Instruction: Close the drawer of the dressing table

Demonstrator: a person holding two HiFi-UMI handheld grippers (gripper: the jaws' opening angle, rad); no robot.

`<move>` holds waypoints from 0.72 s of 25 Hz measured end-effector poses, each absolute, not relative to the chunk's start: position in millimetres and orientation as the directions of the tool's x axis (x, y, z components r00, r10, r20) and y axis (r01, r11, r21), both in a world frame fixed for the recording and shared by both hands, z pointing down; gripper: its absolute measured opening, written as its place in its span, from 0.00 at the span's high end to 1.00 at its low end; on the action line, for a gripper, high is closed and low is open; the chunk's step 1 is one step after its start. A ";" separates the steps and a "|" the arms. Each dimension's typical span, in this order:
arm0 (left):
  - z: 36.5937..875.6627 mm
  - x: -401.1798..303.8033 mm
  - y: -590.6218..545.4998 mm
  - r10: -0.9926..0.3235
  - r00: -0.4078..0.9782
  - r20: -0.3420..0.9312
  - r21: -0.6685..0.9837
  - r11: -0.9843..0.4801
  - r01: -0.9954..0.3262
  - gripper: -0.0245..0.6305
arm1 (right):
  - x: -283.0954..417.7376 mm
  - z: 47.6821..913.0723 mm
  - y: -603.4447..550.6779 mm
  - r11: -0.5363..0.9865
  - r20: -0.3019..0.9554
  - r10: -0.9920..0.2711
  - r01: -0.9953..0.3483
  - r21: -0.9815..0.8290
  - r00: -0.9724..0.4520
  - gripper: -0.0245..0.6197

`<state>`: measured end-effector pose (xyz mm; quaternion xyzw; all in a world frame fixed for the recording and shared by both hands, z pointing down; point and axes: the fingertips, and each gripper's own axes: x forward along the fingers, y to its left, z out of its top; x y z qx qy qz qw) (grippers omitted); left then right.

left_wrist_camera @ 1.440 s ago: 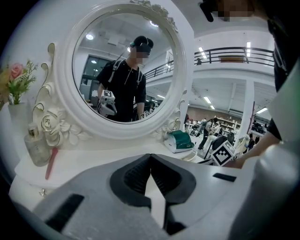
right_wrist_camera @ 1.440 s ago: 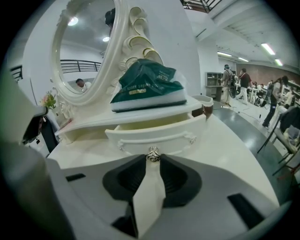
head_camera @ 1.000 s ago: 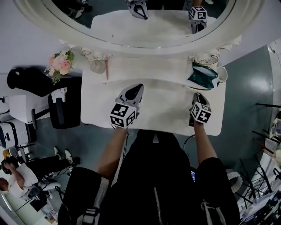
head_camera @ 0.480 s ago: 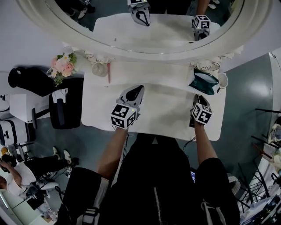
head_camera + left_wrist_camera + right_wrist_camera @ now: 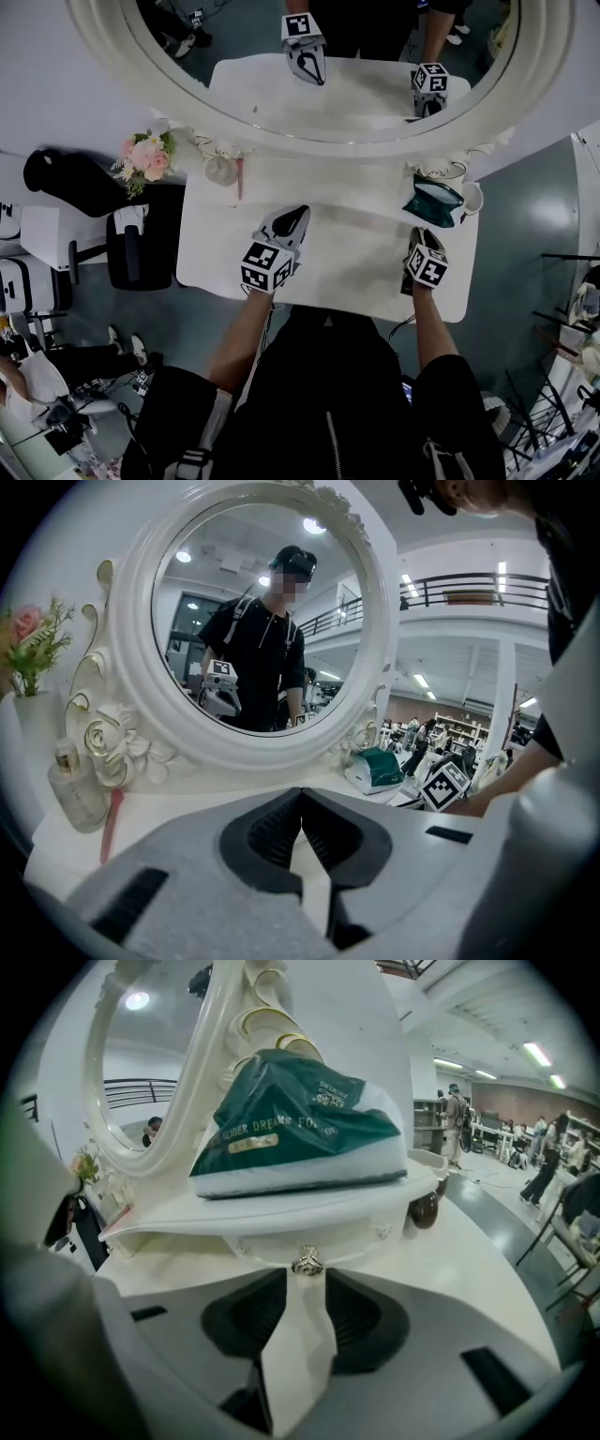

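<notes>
The white dressing table (image 5: 347, 258) has a small raised drawer unit at its right back. A green tissue pack (image 5: 433, 200) (image 5: 295, 1124) lies on top of it. The drawer front (image 5: 272, 1241) sits in under that top, and its silver knob (image 5: 307, 1262) faces me. My right gripper (image 5: 419, 232) (image 5: 307, 1286) points at the knob. Its jaws are opening, the knob lies in the gap at their tips, and the pads stand off it. My left gripper (image 5: 299, 214) (image 5: 300, 797) hovers over the middle of the tabletop, shut and empty.
The round mirror (image 5: 309, 56) stands at the back. A glass bottle (image 5: 218, 170), a red comb (image 5: 240, 177) and flowers (image 5: 145, 159) are at the back left. A white cup (image 5: 472, 198) sits right of the tissue pack. A black chair (image 5: 127, 246) stands left of the table.
The head view has shifted so the table sits a little lower in the frame. Both grippers keep their places on the table.
</notes>
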<state>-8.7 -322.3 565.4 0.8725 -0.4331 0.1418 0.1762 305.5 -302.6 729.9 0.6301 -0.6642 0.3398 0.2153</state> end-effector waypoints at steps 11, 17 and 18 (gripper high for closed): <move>540.8 -19.0 -315.9 -0.727 0.596 0.341 0.158 -0.581 -0.799 0.96 | 271.2 674.3 -281.4 0.063 0.613 -0.776 -0.985 -0.162 -0.151 0.90; 524.1 -25.6 -305.4 -0.734 0.604 0.310 0.135 -0.595 -0.793 0.96 | 228.5 617.3 -287.1 0.171 0.501 -0.836 -0.974 -0.149 -0.224 0.95; 520.8 -26.3 -304.6 -0.737 0.605 0.302 0.130 -0.597 -0.792 0.96 | 222.1 606.5 -289.0 0.188 0.480 -0.845 -0.971 -0.147 -0.236 0.96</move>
